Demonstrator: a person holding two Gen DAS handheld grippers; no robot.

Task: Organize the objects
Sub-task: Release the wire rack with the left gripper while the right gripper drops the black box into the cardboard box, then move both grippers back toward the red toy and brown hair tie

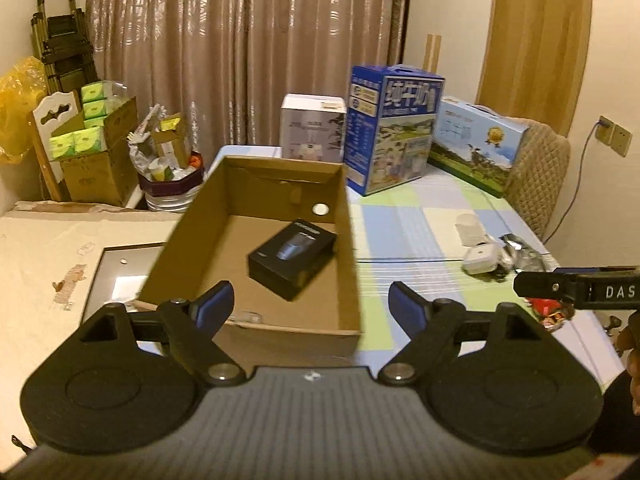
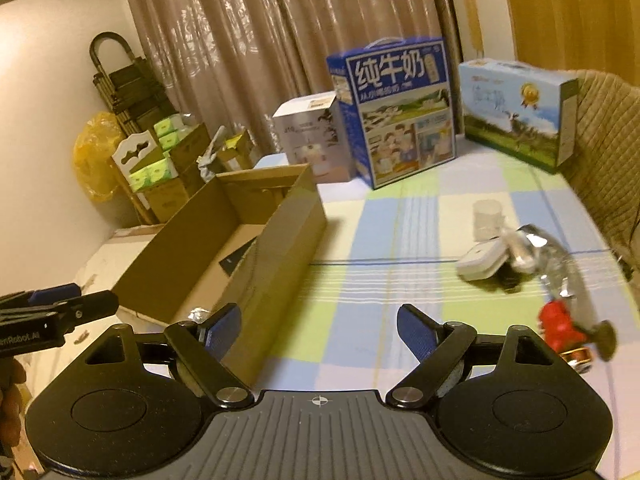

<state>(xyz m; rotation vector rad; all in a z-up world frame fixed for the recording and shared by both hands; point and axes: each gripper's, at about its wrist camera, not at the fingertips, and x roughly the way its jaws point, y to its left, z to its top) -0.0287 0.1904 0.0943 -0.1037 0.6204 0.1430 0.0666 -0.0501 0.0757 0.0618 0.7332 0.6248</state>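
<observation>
Done: I see black box (image 1: 291, 264) lying in cardboard box (image 1: 348, 240) | left: white case (image 2: 482, 262), red toy (image 2: 560, 326) on table | left gripper (image 1: 310, 308) and right gripper (image 2: 319, 330) both spread, holding nothing

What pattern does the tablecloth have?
The tablecloth has pale blue, green and cream checks, clearest in the right wrist view.
</observation>
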